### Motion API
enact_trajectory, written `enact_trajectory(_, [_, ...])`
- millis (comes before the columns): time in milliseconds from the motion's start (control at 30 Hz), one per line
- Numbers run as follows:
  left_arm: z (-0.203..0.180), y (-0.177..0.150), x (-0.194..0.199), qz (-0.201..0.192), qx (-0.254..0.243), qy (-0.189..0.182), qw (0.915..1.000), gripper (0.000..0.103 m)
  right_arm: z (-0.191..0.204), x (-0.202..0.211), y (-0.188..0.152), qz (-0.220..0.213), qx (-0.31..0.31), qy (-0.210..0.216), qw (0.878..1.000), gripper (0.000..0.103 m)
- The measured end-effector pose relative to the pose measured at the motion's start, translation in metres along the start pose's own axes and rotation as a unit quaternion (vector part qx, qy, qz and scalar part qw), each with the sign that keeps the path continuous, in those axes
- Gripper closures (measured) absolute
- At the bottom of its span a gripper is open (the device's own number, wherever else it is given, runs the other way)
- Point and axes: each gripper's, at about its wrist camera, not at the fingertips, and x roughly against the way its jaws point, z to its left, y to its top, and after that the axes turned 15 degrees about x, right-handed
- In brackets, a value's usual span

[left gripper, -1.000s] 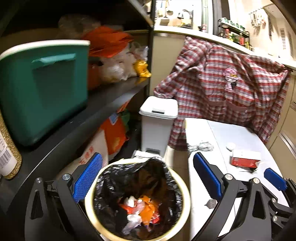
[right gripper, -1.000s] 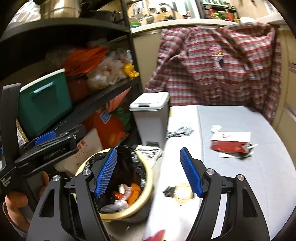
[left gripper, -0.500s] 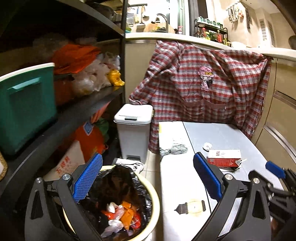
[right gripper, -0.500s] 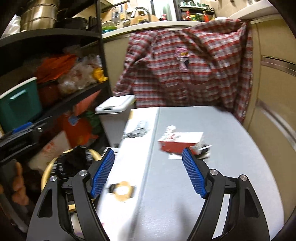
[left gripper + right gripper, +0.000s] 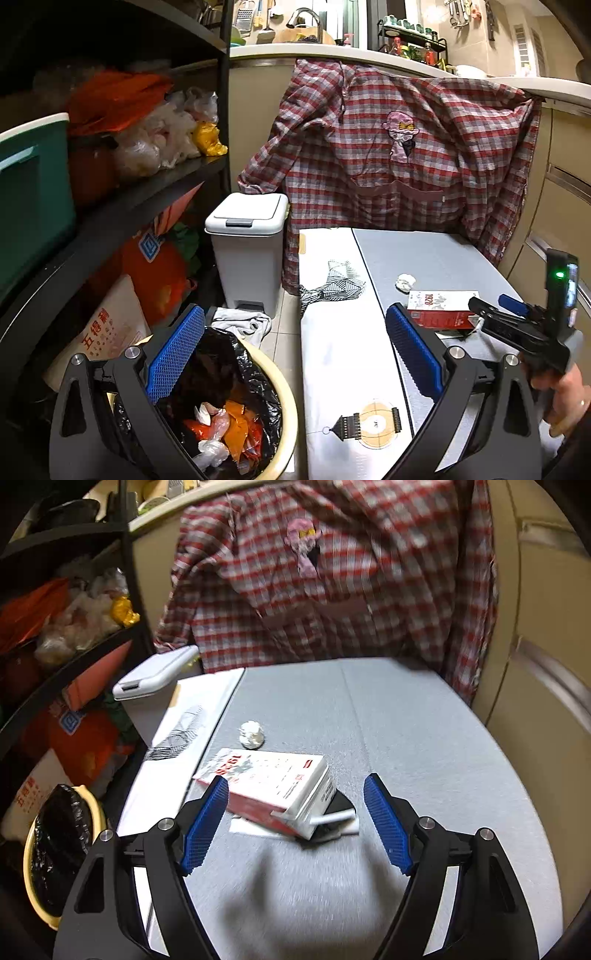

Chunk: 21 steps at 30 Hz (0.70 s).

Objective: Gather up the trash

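Note:
A red and white carton (image 5: 273, 782) lies flat on the grey table (image 5: 406, 731), with a white stick (image 5: 332, 818) and paper scraps at its near end. A crumpled white paper ball (image 5: 252, 734) rests just beyond it. My right gripper (image 5: 295, 823) is open low over the table, its blue pads on either side of the carton's near end without touching it. My left gripper (image 5: 295, 354) is open and empty, above the cream trash bin (image 5: 286, 402) with its black bag and the table's edge. In the left wrist view the carton (image 5: 439, 312), the paper ball (image 5: 405, 282) and the right gripper (image 5: 495, 304) show at the right.
A white pedal bin (image 5: 245, 251) stands on the floor beyond the table's left end. Black shelves (image 5: 147, 199) with bags and a green box (image 5: 33, 199) fill the left. A plaid shirt (image 5: 399, 155) hangs behind the table. Cabinet fronts (image 5: 546, 701) close the right side.
My right gripper swung right from above the trash bin and came down over the carton on the table. The left gripper drifted right, so the bin now sits lower left in its view.

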Motion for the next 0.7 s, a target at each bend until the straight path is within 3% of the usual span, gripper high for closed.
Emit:
enact_trajectory(267, [0.012, 0.002, -0.013, 0.024, 0.018, 0.007, 0.9995, 0.008, 0.0, -0.034, 0.006, 0.021, 0.042, 0.024, 0.999, 0.03])
enact_trajectory(333, [0.013, 0.003, -0.015, 0.028, 0.022, 0.006, 0.9994, 0.008, 0.002, -0.033, 0.004, 0.025, 0.051, 0.034, 0.998, 0.071])
enact_trajectory(400, [0.013, 0.002, -0.016, 0.029, 0.025, 0.005, 0.9992, 0.008, 0.005, -0.031, 0.002, 0.03, 0.062, 0.04, 0.997, 0.08])
enact_trajectory(500, [0.011, 0.002, -0.015, 0.029, 0.026, 0.001, 0.9993, 0.008, 0.006, -0.024, 0.0, 0.037, 0.068, 0.049, 0.996, 0.103])
enact_trajectory(567, [0.009, 0.001, -0.013, 0.025, 0.021, 0.001, 0.9995, 0.008, 0.005, -0.018, -0.005, 0.044, 0.065, 0.056, 0.995, 0.102])
enact_trajectory(667, [0.008, 0.001, -0.009, 0.02, 0.019, 0.0, 0.9996, 0.008, 0.007, -0.011, -0.01, 0.057, 0.066, 0.074, 0.993, 0.092])
enact_trajectory(700, [0.008, 0.001, -0.008, 0.019, 0.019, 0.0, 0.9996, 0.008, 0.008, -0.008, -0.01, 0.055, 0.067, 0.071, 0.994, 0.072])
